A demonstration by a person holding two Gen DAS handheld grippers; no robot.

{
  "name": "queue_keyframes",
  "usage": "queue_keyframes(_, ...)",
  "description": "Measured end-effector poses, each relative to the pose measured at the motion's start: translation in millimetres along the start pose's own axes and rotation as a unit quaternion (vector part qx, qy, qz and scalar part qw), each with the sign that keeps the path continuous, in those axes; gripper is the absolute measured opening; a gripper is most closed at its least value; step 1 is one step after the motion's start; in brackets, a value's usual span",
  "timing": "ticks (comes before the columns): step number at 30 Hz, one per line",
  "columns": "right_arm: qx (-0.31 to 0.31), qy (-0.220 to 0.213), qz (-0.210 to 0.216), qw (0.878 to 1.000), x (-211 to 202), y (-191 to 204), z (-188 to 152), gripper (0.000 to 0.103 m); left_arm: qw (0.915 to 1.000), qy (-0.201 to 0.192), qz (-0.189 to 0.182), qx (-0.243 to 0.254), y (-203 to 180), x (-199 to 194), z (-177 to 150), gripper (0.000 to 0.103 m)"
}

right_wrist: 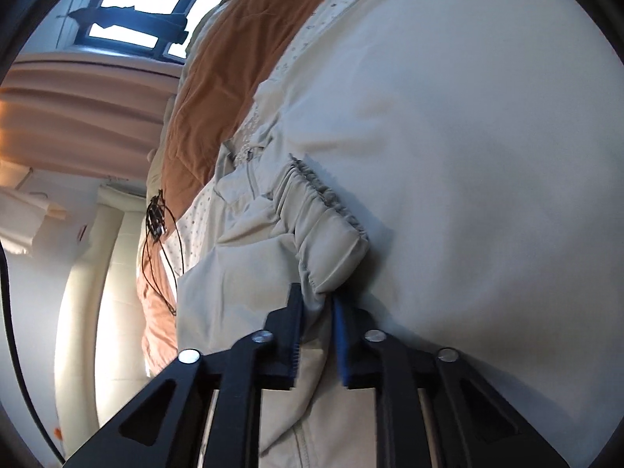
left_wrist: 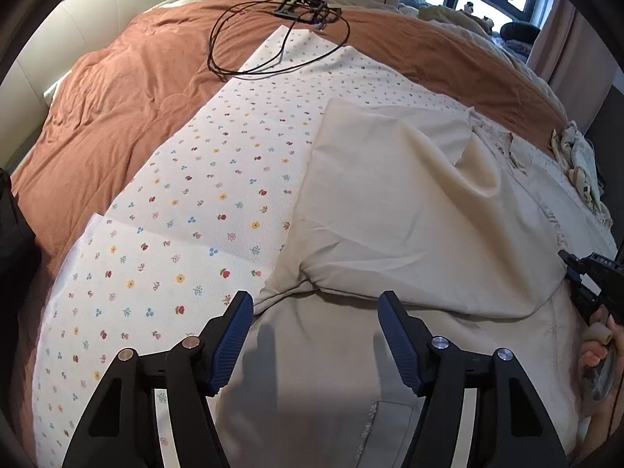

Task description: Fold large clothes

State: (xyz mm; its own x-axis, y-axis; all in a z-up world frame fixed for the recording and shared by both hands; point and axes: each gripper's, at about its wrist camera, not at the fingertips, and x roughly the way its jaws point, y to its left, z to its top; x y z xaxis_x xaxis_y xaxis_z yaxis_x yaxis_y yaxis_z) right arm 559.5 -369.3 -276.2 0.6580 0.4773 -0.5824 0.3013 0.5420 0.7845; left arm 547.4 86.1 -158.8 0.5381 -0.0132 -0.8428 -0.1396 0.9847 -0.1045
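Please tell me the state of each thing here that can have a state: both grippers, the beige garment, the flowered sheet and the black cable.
left gripper: open, over garment
right gripper: shut on garment
beige garment: partly folded, creased
flowered sheet: spread flat
black cable: loosely coiled

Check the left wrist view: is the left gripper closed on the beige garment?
No, the left gripper stands open above the beige garment, pads clear.

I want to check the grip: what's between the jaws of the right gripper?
A bunched fold of the beige trousers, near the elastic waistband, is pinched in the right gripper; the right wrist view shows it.
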Motion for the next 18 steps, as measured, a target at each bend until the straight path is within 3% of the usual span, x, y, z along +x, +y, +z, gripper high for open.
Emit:
queue_keyframes(5, -0.009, -0.008, -0.017, 1.0, -9, 2, -4, 0.009, 0.9997, 0.018, 0.017, 0.001, 1, 15, -2, 0.04)
queue_keyframes(12, 0.006, -0.027, -0.032, 0.999, -45, 0, -19, 0.009, 0.9983, 0.037, 0.044, -0.01, 2, 27, -2, 0.029)
queue_keyframes(18, -0.006, -0.019, -0.056, 0.998, -63, -2, -30, 0.009, 0.9964, 0.032, 0.073, -0.029, 10, 28, 3, 0.028)
